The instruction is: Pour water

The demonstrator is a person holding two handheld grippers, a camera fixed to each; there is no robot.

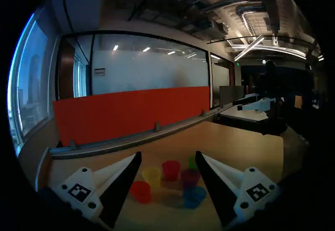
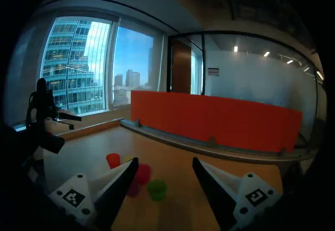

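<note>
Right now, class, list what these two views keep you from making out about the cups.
- Left gripper view: the green cup is half hidden behind a finger of the left gripper.
- Right gripper view: the purple cup is partly covered by a finger of the right gripper.
- Both views: too dim and small to tell whether any cup holds water.

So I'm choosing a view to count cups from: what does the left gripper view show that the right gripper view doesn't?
Left gripper view: a blue cup nearest the camera, ceiling light strips and a far desk. Right gripper view: tall windows onto city towers, and the left gripper off to one side. Both: the wooden table, the orange partition, a red cup and a green cup.
</note>
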